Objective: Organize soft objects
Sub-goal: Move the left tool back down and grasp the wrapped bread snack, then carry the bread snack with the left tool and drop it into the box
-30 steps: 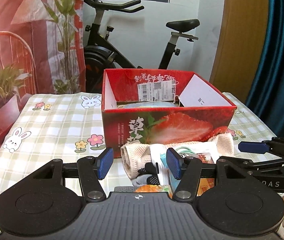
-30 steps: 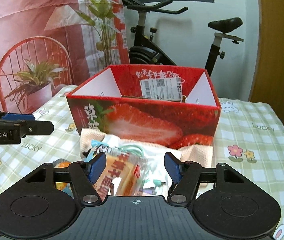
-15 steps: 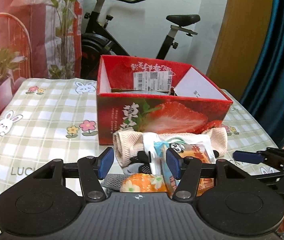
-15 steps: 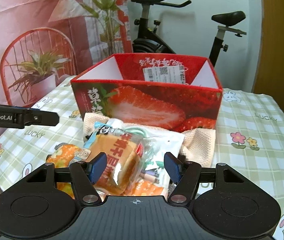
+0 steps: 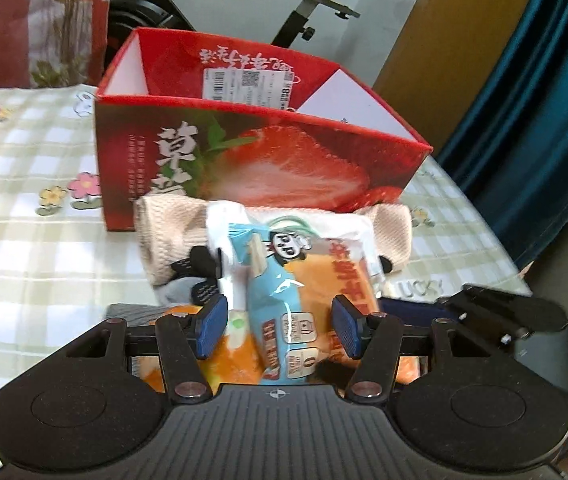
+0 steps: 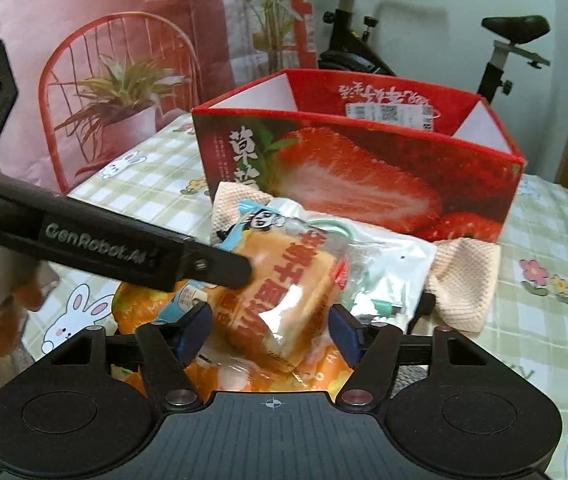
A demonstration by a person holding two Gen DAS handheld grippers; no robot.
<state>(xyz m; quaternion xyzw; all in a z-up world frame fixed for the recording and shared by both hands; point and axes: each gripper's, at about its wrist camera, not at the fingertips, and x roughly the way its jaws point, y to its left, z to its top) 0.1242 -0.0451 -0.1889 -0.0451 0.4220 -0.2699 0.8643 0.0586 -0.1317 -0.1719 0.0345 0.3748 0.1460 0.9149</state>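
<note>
A pile of soft things lies on the checked tablecloth in front of the red strawberry box (image 5: pixel 263 152) (image 6: pixel 356 168). On top is a bread packet (image 5: pixel 284 280) (image 6: pixel 284 280) in a blue and orange wrapper. Under it lie a beige knitted cloth (image 5: pixel 163 224) (image 6: pixel 464 280), a clear pouch (image 6: pixel 388 264), dark socks (image 5: pixel 195 276) and an orange packet (image 5: pixel 219 356) (image 6: pixel 139 308). My left gripper (image 5: pixel 279 328) is open and straddles the bread packet. My right gripper (image 6: pixel 269 332) also straddles it, its jaws opening. One left finger (image 6: pixel 203 264) lies across the packet's left end.
The box stands open-topped at the table's middle, with a label on its inner wall. An exercise bike (image 5: pixel 316 8) stands behind the table, a blue curtain (image 5: pixel 532 100) to the right. A printed backdrop with a red chair and plants (image 6: pixel 103 92) hangs on the left.
Both grippers have sunk and tipped down toward the pile. The bread packet now sits between the fingers of each, and the left finger has come in over the packet.
</note>
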